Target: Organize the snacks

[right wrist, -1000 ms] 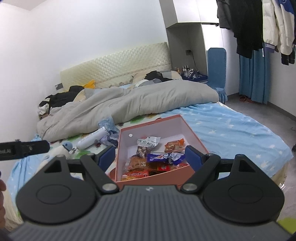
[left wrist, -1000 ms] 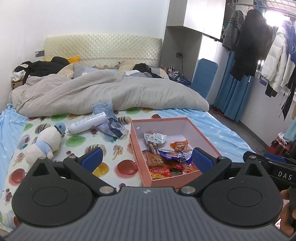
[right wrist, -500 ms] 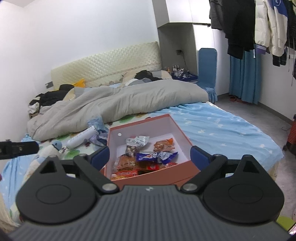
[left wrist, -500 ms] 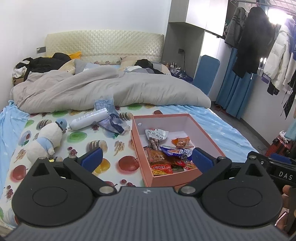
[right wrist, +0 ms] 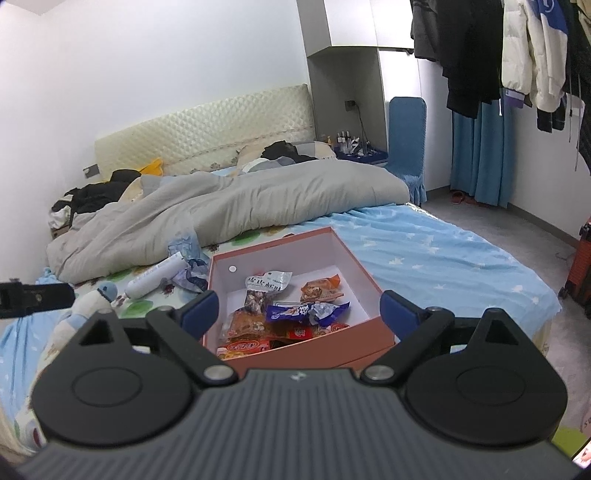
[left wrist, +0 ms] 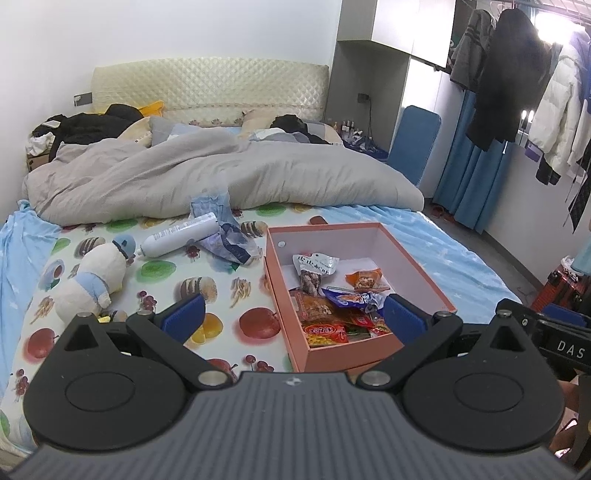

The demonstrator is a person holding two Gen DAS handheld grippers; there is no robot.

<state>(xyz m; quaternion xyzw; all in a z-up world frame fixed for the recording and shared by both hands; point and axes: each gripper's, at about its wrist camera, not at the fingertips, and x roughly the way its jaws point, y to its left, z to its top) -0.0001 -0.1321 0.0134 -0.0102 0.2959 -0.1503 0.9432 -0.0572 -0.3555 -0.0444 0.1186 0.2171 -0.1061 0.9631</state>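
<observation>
Both grippers hung above the bed, L gripper and R gripper w/ jaws wide apart, nothing held. Snacks lay piled in the pink box on the sheet, mostly at its near end. A bottle and plush toy lay left of the box, well apart from it.

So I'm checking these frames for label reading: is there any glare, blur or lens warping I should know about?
Left wrist view: blown-out glare at the window behind the hanging coats; fisheye bends the room's edges; the snack wrappers in the pink box look sharp. Right wrist view: even light, no glare; the wardrobe leans from distortion; the wrappers' small print stays unreadable.
</observation>
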